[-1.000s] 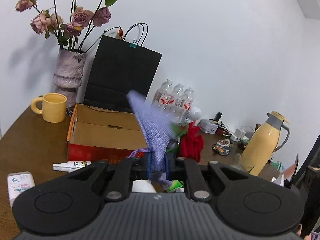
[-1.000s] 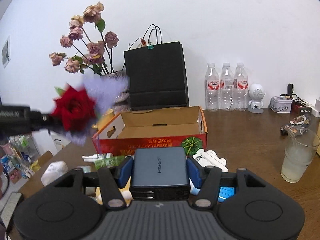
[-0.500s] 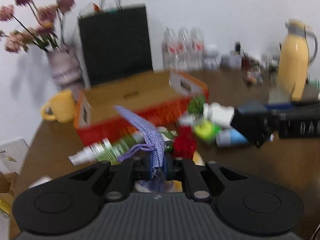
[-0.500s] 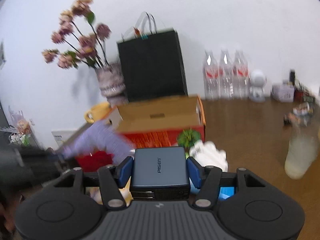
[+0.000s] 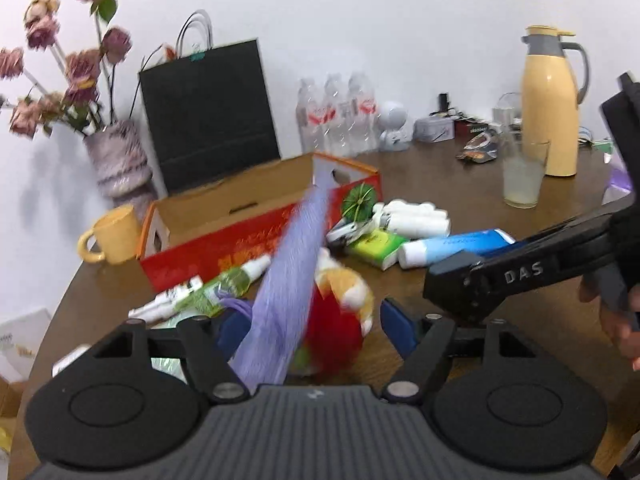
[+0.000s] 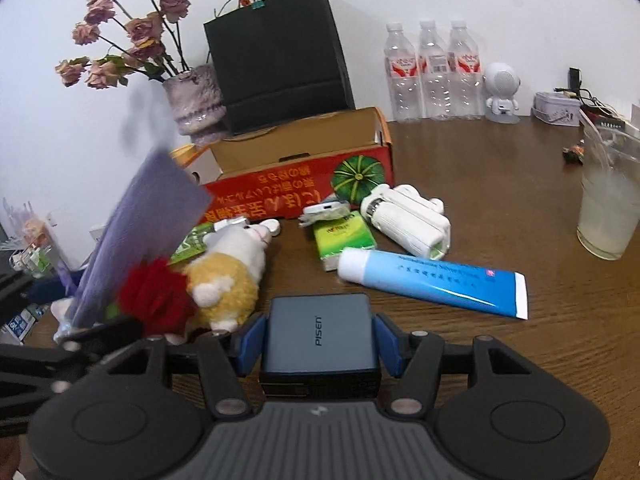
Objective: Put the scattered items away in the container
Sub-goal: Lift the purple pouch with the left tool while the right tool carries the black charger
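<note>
A white wall backs a brown wooden counter (image 6: pixel 500 184) crowded with household things. Near the wall stand a vase of faded pink roses (image 6: pixel 192 100), a black paper bag (image 6: pixel 280 60), three clear water bottles (image 6: pixel 432 72) and a small white robot figure (image 6: pixel 502 94). In front of the bag sits an open cardboard box (image 6: pixel 304 176) with red printed sides, its inside showing only bare cardboard. Scattered on the counter just in front of the box are a white bundle of small bottles (image 6: pixel 408 220), a green tissue pack (image 6: pixel 344 240), a blue and white tube (image 6: pixel 432 282), a spray bottle (image 5: pixel 208 292) and a yellow and white plush toy (image 6: pixel 228 276). In the left wrist view, the left gripper (image 5: pixel 312 330) has its blue-padded fingers spread wide apart, with a red fabric rose in a blurred purple wrap (image 5: pixel 296 280) lying between them, over the plush toy and outside the box; whether the fingers touch it cannot be told. The right gripper (image 6: pixel 318 342) has its fingers pressed against both sides of a dark grey charger block (image 6: pixel 320 336) marked PISEN, held low above the counter, in front of the tube. A yellow mug (image 5: pixel 112 236) stands left of the box, and a yellow jug (image 5: pixel 552 104) and a cloudy glass (image 5: pixel 522 176) stand to the far right.
</note>
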`<state>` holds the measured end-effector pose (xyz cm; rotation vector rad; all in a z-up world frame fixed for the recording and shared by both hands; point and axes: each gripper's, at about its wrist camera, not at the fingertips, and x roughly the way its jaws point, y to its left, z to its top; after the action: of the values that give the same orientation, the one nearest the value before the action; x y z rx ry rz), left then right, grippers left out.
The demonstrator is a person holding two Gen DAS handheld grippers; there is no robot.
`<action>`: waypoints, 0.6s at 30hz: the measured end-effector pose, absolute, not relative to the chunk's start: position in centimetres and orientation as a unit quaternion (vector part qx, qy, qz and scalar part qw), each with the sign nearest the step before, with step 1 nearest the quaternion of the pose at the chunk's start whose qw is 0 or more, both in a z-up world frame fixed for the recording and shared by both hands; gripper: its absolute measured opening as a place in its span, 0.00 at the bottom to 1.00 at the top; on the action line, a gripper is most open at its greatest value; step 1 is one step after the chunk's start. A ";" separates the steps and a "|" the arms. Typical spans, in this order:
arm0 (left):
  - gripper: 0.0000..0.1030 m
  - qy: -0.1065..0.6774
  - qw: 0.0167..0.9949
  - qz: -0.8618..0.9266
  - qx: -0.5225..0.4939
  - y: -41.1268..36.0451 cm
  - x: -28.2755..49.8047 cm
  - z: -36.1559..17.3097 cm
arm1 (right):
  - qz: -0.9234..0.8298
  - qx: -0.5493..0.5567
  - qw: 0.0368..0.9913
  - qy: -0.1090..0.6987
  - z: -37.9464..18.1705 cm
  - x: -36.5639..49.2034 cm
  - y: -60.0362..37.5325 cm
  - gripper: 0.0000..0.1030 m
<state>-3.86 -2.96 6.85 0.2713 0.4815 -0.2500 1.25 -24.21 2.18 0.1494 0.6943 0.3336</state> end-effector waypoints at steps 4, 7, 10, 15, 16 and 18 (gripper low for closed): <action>0.41 0.262 0.951 -0.150 0.063 -0.8 -2.9 8.2 | 0.165 0.073 0.924 0.338 2.1 1.0 -24.3 0.56; 0.42 0.285 0.946 -0.153 0.013 0.5 -1.7 7.8 | 0.169 0.069 0.922 0.341 1.9 0.8 -24.0 0.56; 0.45 0.300 0.940 -0.158 0.046 -1.2 -2.2 6.6 | 0.171 0.064 0.921 0.345 1.7 0.7 -23.4 0.56; 0.74 0.244 0.940 -0.149 0.185 -6.9 -3.8 5.0 | 0.171 0.074 0.920 0.346 1.4 0.3 -24.2 0.56; 0.57 0.242 0.936 -0.136 0.216 -7.8 -3.5 4.5 | 0.163 0.076 0.920 0.347 1.3 0.3 -24.6 0.56; 0.31 0.237 0.936 -0.100 0.240 -8.5 -2.5 3.9 | 0.147 0.077 0.923 0.348 1.3 0.2 -25.3 0.56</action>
<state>-2.51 -8.52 3.92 0.4896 0.4848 -0.2040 0.17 -25.26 1.27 0.1586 0.7146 0.3025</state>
